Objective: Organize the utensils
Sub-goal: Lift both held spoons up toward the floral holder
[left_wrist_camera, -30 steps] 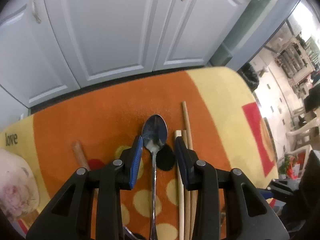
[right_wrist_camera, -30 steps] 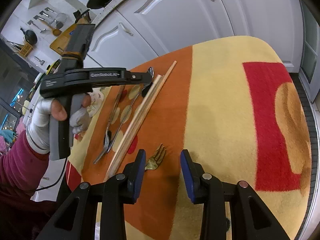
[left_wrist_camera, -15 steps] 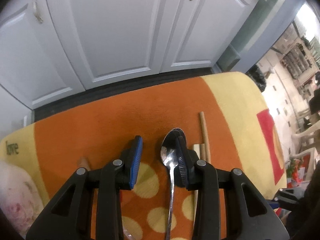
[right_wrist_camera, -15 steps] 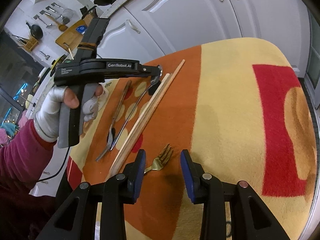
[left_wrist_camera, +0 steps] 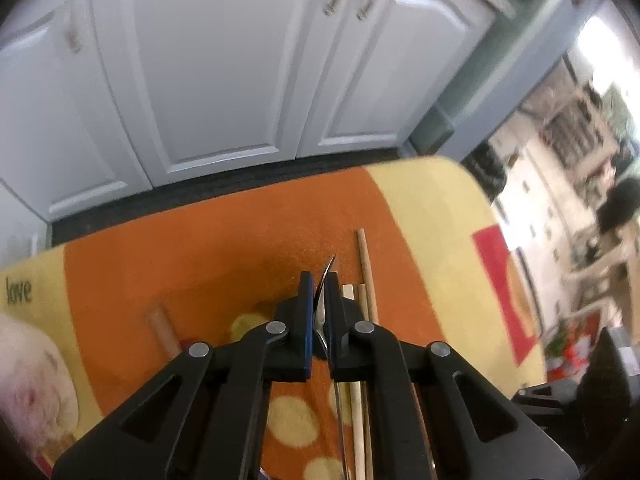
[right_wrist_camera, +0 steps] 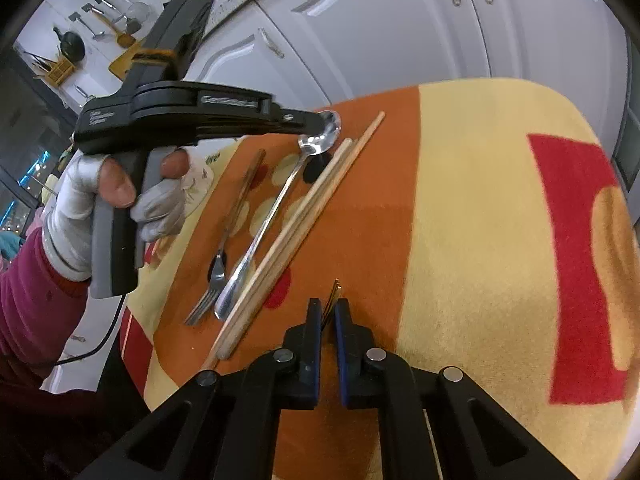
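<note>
My left gripper (left_wrist_camera: pixel 318 304) is shut on the bowl of a silver spoon (right_wrist_camera: pixel 276 210) and holds that end raised, edge-on between the pads; the handle slopes down to the orange cloth. It also shows in the right wrist view (right_wrist_camera: pixel 320 124). My right gripper (right_wrist_camera: pixel 327 312) is shut on a gold fork (right_wrist_camera: pixel 334 294), whose tines stick out past the fingertips. Wooden chopsticks (right_wrist_camera: pixel 296 220) lie right of the spoon. A wood-handled fork (right_wrist_camera: pixel 230 232) lies left of it.
The table (right_wrist_camera: pixel 480 200) has an orange, yellow and red cloth. White cabinet doors (left_wrist_camera: pixel 224 72) stand beyond its far edge. A plate with a floral print (left_wrist_camera: pixel 28 368) sits at the left.
My left gripper closed on the spoon's bowl and tilted it on edge. My right gripper closed on the gold fork, which had lain between its open fingers.
</note>
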`<action>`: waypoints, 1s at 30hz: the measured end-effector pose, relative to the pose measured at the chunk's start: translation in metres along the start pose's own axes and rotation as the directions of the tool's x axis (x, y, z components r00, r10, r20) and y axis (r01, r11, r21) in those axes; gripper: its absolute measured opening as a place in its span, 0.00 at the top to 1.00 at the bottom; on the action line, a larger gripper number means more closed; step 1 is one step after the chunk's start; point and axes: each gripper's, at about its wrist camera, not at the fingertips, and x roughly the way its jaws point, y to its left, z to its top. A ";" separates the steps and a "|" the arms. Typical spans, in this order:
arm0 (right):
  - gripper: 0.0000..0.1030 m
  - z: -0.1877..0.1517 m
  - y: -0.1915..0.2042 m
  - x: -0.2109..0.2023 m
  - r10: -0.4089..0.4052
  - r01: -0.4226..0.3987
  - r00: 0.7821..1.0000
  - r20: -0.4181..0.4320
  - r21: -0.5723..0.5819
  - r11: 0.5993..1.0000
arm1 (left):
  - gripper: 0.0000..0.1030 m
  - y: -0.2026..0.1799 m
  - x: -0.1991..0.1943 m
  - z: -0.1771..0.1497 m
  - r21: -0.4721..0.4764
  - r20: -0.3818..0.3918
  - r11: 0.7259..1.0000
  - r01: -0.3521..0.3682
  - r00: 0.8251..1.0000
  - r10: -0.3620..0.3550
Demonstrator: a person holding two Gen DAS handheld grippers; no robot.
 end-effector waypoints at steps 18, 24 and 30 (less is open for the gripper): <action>0.99 0.032 0.048 -0.064 -0.112 0.141 0.973 0.203 -0.137 0.980 | 0.98 0.020 -0.131 -0.045 -0.099 0.240 0.994 0.038 0.971 -0.014; 0.99 0.047 0.063 -0.082 -0.105 0.152 0.960 0.258 -0.169 0.974 | 0.98 0.030 -0.181 -0.053 -0.114 0.326 0.993 0.013 0.945 0.025; 0.99 0.069 0.093 -0.089 -0.074 0.143 0.952 0.296 -0.221 0.965 | 0.98 0.053 -0.233 -0.058 -0.154 0.405 0.988 -0.010 0.912 0.072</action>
